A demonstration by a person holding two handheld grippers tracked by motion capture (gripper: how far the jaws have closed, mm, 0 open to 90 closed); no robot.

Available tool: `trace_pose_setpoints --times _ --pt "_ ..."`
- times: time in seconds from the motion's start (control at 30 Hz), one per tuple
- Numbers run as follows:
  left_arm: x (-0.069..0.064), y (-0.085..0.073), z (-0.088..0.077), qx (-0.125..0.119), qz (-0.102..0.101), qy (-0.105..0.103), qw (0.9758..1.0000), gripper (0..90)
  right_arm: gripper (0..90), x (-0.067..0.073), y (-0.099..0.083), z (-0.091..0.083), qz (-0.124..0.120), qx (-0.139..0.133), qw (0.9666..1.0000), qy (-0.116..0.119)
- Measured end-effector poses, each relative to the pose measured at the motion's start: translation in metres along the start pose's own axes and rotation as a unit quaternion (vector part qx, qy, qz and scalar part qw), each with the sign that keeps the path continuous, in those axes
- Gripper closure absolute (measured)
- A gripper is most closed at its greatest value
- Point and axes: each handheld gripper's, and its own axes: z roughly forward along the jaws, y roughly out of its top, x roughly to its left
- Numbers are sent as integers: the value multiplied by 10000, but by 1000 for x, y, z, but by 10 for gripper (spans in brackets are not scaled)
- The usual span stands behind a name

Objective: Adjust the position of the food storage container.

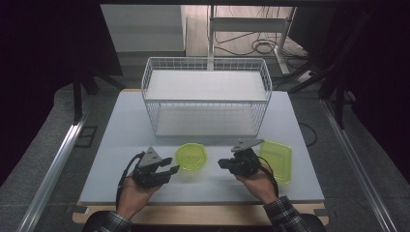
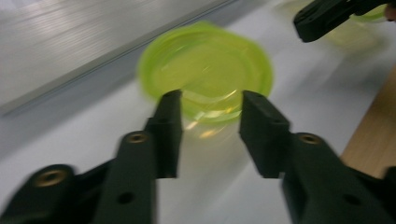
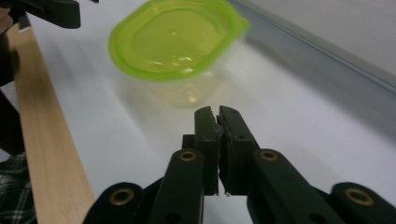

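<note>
A person sits at the near edge of a pale desk (image 1: 121, 135), forearms in checked sleeves coming in from below, a black gripper in each hand. Between the two hands, near the front of the desk, stands a round container (image 1: 191, 157) of clear plastic with a bright yellow-green lid on it.

The left gripper (image 1: 170, 164) points across toward that container, its tips just beside the near rim. Seen from the left gripper view, its jaws stand partly apart with bare desk between them, and the lidded container (image 2: 205, 74) lies just past the tips, touching neither pad as far as I can tell; the picture is smeared. So this gripper (image 2: 210, 105) holds nothing.

The right gripper (image 1: 223, 163) points the opposite way, toward the same container from the other side, and stops short of it with a strip of desk between. In the right gripper view its jaws are pressed together with only a hairline gap, nothing caught in them, and the gripper (image 3: 215, 112) has the container (image 3: 173, 39) ahead of it and apart.

Behind the right hand, touching nothing, lies a rectangular container (image 1: 276, 159) of the same yellow-green colour, flat on the desk. Farther back, in the middle of the desk, stands a white wire basket rack (image 1: 205, 94) with a shelf board across its top level. A light wooden strip (image 3: 42, 140) runs along the desk's near edge.
</note>
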Motion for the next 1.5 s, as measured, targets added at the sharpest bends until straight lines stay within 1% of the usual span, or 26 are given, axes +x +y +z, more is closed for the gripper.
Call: trace_pose_setpoints --times 0.03,0.07,0.1,0.13,0.17,0.2,0.23,0.3,0.33,0.4,0.43,0.47,0.5,0.53,0.57,0.63,0.73,0.8,0.97,1.03,1.17,1.2,1.33,1.37,1.47,1.5 --pt "-3 6 6 26 56 -59 10000 690 803 -1 -2 -4 22 4 10000 -55" --pt "-3 6 6 26 56 -59 10000 735 803 -1 -2 -4 22 4 10000 -55" --pt "-7 16 17 82 128 -165 9997 777 753 -4 -6 -11 40 -9 9999 -144" --pt "-9 22 25 111 131 -263 9995 817 727 -5 -7 -14 43 5 9998 -192" --pt "-9 22 25 111 131 -263 9995 853 727 -5 -7 -14 43 5 9998 -192" --pt "-11 27 30 159 149 -288 9993 853 697 -6 -10 -18 45 -12 9996 -276" --pt "-14 36 41 233 182 -324 9990 897 631 -8 -13 -23 17 -36 9992 -402" --pt "-17 42 49 289 190 -361 9988 900 576 -10 -16 -28 11 -53 9987 -511" --pt "-19 46 55 343 246 -359 9985 900 556 -12 -17 -30 3 -61 9984 -555" --pt "-21 49 59 388 302 -336 9982 900 542 -14 -19 -32 36 -74 9982 -598" --pt "-22 55 67 462 356 -310 9978 900 521 -16 -21 -35 61 -97 9979 -641" --pt "-22 55 67 462 356 -310 9978 900 513 -17 -22 -36 79 -102 9978 -657" --pt "-22 59 75 500 399 -298 9975 900 507 -17 -23 -37 86 -95 9977 -671" --pt "-22 59 75 500 399 -298 9975 900 507 -17 -23 -37 86 -95 9977 -671" --pt "-21 63 84 549 351 -304 9974 900 495 -18 -23 -37 79 -115 9976 -677" --pt "-21 66 91 617 361 -260 9971 900 486 -18 -23 -38 69 -107 9976 -686" --pt "-19 67 99 737 359 -275 9963 900 471 -18 -24 -37 70 -93 9975 -696" --pt "-17 66 98 742 325 -348 9961 900 462 -19 -25 -38 90 -82 9974 -709" --pt "-13 64 93 817 373 -293 9955 899 453 -22 -27 -41 133 -108 9970 -752" --pt "-8 59 86 833 286 -281 9957 899 452 -24 -29 -44 163 -124 9967 -779" --pt "-4 55 80 833 247 -250 9959 899 452 -26 -30 -46 188 -125 9965 -809" --pt "-1 52 74 891 297 -191 9954 899 452 -26 -31 -47 216 -124 9964 -815" --pt "7 44 62 931 288 -98 9952 899 452 -29 -33 -49 245 -130 9960 -854" --pt "7 44 62 931 288 -98 9952 899 452 -29 -33 -49 245 -130 9960 -854" --pt "18 34 49 911 158 -6 9957 898 451 -30 -34 -51 277 -143 9955 -890" --pt "18 34 49 911 158 -6 9957 897 452 -31 -34 -51 282 -142 9955 -895"
